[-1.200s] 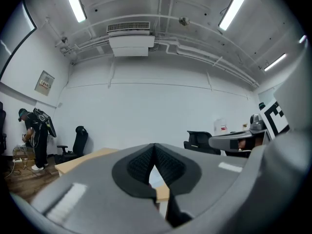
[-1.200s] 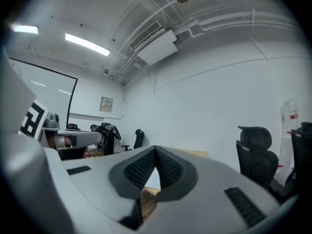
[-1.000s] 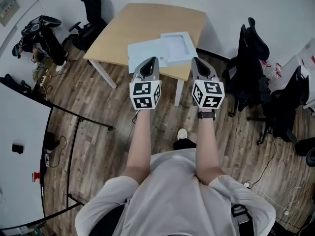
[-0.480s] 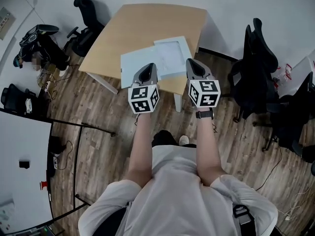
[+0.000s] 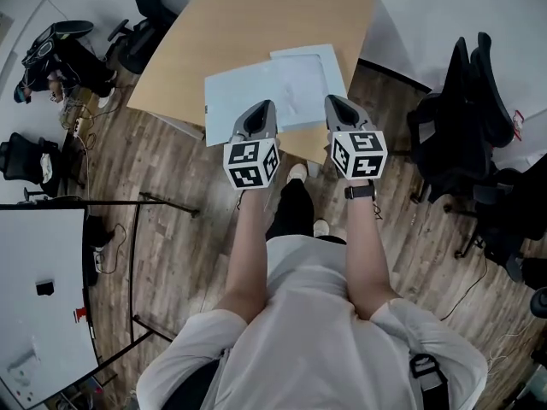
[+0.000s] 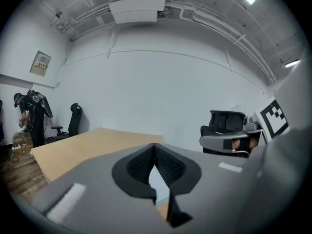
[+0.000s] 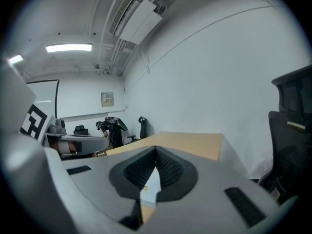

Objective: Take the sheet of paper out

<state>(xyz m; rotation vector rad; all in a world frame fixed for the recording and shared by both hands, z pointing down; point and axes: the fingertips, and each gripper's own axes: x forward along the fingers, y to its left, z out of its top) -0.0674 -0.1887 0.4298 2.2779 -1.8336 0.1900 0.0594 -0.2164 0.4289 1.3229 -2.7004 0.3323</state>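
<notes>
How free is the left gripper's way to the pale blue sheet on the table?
Probably free: nothing lies between the left gripper and the pale blue sheet, but its jaws are shut and must open first.

Under you is a brown wood floor (image 5: 171, 229). In front of you stands a light wood table (image 5: 256, 15), close to a white wall (image 5: 444, 7). Black chairs (image 5: 466, 118) sit on your right. One more black chair (image 5: 141, 2) is by the table's far left corner. A big white tabletop (image 5: 34, 289) is on your left. Up high, a long lamp (image 7: 68, 48) glows, and a white air box (image 6: 136, 9) hangs from the ceiling.
</notes>
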